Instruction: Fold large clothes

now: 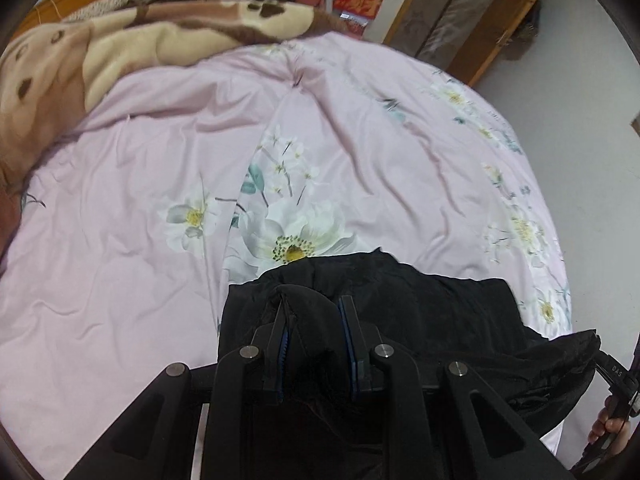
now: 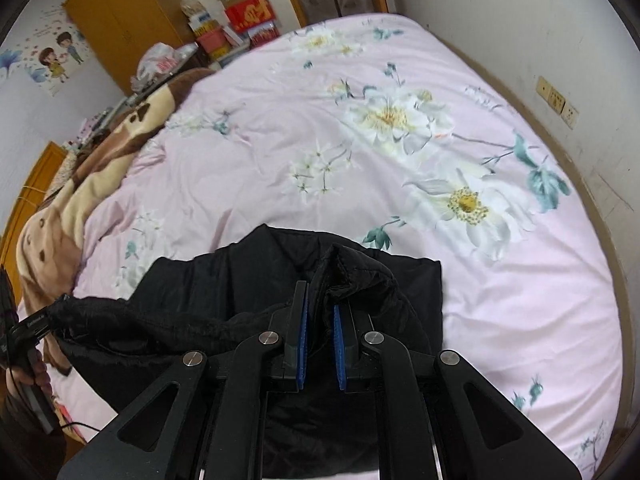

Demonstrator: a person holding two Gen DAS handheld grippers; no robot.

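1. The black padded garment, a large quilted piece of shiny dark fabric, hangs bunched between the two grippers at the near edge of the bed, towards 6 o'clock in both wrist views; its far hem drapes onto the cover, and one edge is stretched taut from gripper to gripper.
2. The pink duvet cover with white flower print is wide and free of other clothes from the centre out to 12 o'clock, so that is probably the best place to spread the garment; the brown and cream plush blanket heaped at 10 to 11 o'clock should be avoided.
3. The step in hand looks like carrying the garment out over the bed to lay it flat. To do it well, both hands should travel together and keep the shared edge taut, so that the cloth lands without a sag or twist.
4. The left gripper is closed narrowly on a thick fold of the garment, its blue pads pressing the cloth.
5. The right gripper is nearly closed on a thinner pinch of the same garment; in the left view it shows at 4 o'clock with a hand behind it.
6. The right-hand pinch looks slight, so a sharp tug might pull it free; a smooth, low sweep seems safer.
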